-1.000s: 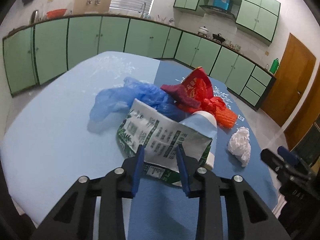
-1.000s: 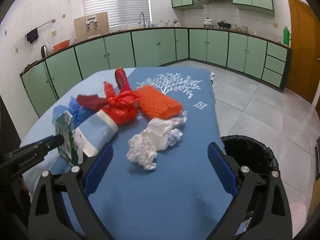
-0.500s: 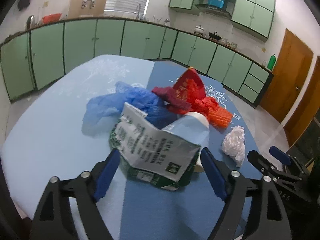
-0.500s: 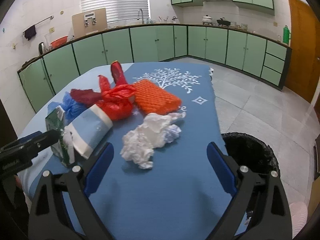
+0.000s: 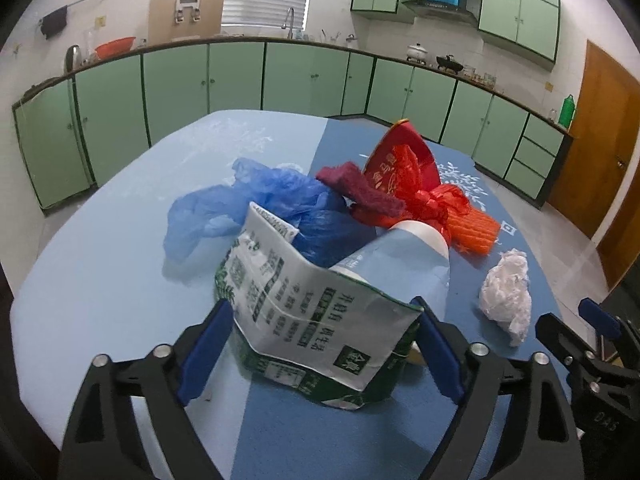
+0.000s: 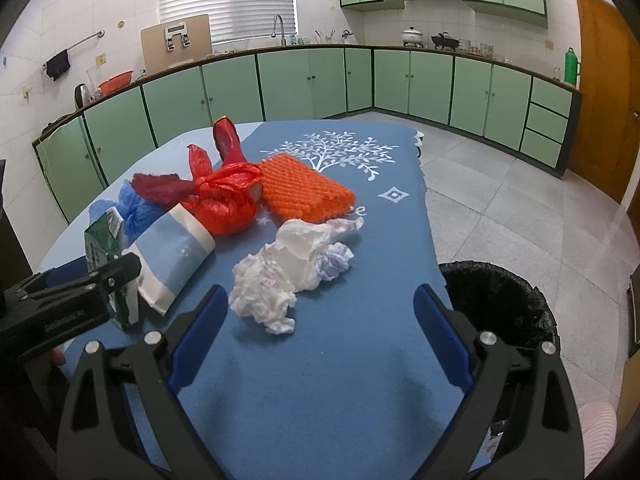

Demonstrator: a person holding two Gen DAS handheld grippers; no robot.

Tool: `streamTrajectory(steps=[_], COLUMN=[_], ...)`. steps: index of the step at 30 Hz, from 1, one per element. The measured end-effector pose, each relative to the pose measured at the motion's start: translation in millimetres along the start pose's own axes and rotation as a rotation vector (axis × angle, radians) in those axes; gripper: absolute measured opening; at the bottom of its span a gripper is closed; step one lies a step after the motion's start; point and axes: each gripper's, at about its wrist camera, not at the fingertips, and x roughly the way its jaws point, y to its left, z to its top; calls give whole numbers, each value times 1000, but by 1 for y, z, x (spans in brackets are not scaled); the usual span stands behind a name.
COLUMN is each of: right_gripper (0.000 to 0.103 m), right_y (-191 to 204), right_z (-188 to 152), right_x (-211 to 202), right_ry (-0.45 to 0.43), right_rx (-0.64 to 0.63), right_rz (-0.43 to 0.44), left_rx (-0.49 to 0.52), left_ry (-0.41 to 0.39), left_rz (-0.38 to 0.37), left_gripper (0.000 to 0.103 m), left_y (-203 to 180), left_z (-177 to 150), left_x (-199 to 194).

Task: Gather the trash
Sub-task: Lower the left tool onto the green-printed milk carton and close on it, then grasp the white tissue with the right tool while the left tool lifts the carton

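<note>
Left claw wide open, green-white carton between pads, not gripped. Right claw wide open, empty. Carton crushed, long axis approx. crosswise on table.

Green-and-white carton, orange sponge

The left wrist camera sits just behind its own fingers and looks down at a slant, very close to the milk carton in the middle of the frame. The right wrist camera looks down the same way, a bit farther back. Both views share the table, the white paper wad, the carton and the green cupboards across the top.
</note>
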Motion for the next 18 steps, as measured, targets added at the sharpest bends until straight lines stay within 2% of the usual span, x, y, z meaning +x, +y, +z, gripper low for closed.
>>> streamTrajectory(steps=[3, 13, 18], right_gripper=[91, 89, 86], right_y=[0, 11, 18], right_z=[0, 1, 2], right_x=[0, 4, 6], right_ry=[2, 10, 16], right_rx=[0, -18, -35], right_rz=[0, 25, 42], left_rx=[-18, -124, -122], left_ry=[-30, 6, 5], left_rz=[-16, -7, -12], left_gripper=[73, 72, 70], left_y=[6, 41, 40], left_z=[1, -4, -4], left_x=[-10, -29, -27])
